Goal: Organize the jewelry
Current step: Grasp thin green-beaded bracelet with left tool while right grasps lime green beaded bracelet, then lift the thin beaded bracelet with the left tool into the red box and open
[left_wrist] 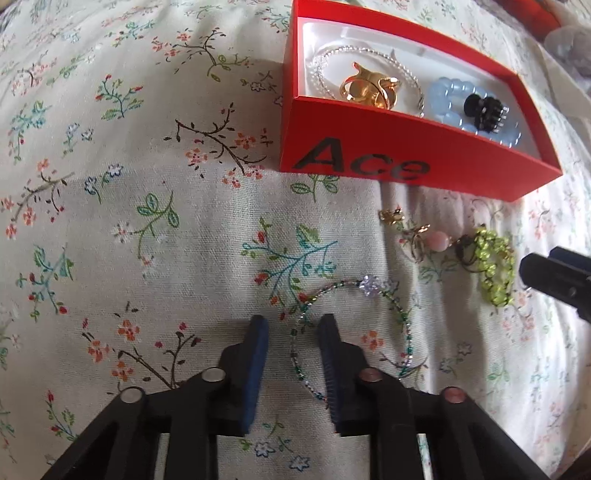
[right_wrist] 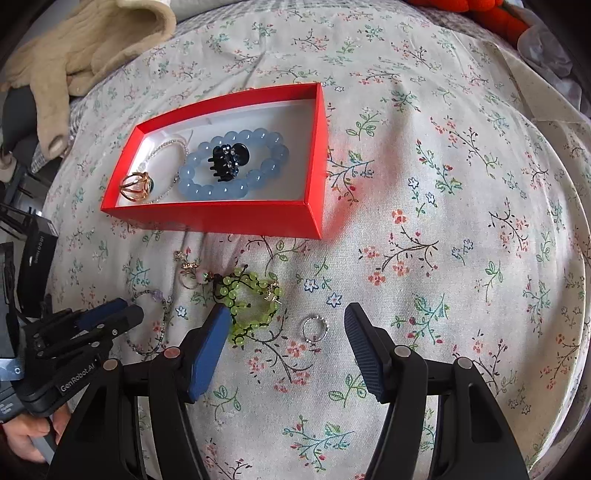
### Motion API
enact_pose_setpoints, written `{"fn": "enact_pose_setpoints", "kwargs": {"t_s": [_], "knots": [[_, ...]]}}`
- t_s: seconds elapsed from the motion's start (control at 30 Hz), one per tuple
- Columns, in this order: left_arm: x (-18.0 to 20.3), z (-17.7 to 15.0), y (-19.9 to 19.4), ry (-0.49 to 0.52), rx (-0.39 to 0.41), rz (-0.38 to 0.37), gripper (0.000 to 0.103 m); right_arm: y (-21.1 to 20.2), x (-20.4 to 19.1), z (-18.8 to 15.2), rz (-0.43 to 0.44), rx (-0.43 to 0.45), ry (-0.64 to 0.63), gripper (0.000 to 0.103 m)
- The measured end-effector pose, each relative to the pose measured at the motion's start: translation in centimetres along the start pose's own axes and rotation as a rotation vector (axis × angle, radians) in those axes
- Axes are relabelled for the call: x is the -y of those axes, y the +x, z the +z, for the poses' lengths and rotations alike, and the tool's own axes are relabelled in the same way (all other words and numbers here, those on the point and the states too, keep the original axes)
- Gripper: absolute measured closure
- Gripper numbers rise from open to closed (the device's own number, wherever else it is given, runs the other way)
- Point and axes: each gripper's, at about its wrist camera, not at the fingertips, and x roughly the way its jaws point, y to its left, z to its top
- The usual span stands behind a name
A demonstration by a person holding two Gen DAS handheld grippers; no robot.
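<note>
A red box (left_wrist: 369, 162) (right_wrist: 221, 218) lies on the floral cloth and holds a gold ring (left_wrist: 373, 88) (right_wrist: 135, 186), a silver chain (left_wrist: 332, 55), a blue bead bracelet (left_wrist: 450, 99) (right_wrist: 236, 162) and a black hair claw (left_wrist: 484, 110) (right_wrist: 227, 157). My left gripper (left_wrist: 293, 321) (right_wrist: 110, 314) is open, its fingers either side of a thin beaded bracelet (left_wrist: 369, 288) (right_wrist: 162, 317). My right gripper (right_wrist: 282, 314) is open over a silver ring (right_wrist: 315, 328). A green bead bracelet (right_wrist: 247, 302) (left_wrist: 495, 266) lies at its left fingertip.
Small gold earrings (left_wrist: 391, 216) (right_wrist: 186, 264) and a pink bead piece (left_wrist: 437, 236) lie in front of the box. A beige garment (right_wrist: 74, 55) lies at the far left of the bed. Orange and clear items (right_wrist: 498, 14) lie at the far right.
</note>
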Motion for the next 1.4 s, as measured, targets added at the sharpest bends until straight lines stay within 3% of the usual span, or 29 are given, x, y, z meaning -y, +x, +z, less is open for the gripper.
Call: {"fn": "enact_pose_setpoints", "kwargs": {"t_s": [0.03, 0.1, 0.37, 0.4, 0.47, 0.57, 1.13, 1.4], "knots": [[0.2, 0.0, 0.1, 0.010, 0.003, 0.011, 0.096, 0.0, 0.0, 0.0, -0.001, -0.001, 0.001, 0.036], [0.4, 0.1, 0.0, 0.011, 0.006, 0.014, 0.103, 0.1, -0.1, 0.1, -0.003, -0.003, 0.005, 0.036], [1.1, 0.3, -1.3, 0.015, 0.047, -0.002, 0.103, 0.1, 0.0, 0.4, 0.033, 0.022, 0.053, 0.039], [1.2, 0.2, -1.3, 0.014, 0.047, -0.003, 0.103, -0.1, 0.0, 0.4, 0.034, 0.032, 0.052, 0.043], [1.4, 0.2, -1.3, 0.008, 0.046, -0.003, 0.103, -0.1, -0.1, 0.6, 0.033, 0.040, 0.044, 0.063], [1.1, -0.3, -1.6, 0.001, 0.042, -0.003, 0.103, 0.5, 0.0, 0.7, 0.037, 0.023, 0.041, 0.079], [0.3, 0.1, -0.9, -0.005, 0.035, -0.005, 0.103, 2.3, -1.7, 1.2, -0.040, 0.005, -0.061, 0.094], [0.0, 0.1, -1.2, -0.008, 0.041, -0.011, 0.103, 1.4, -1.5, 1.1, -0.018, 0.019, -0.060, 0.095]]}}
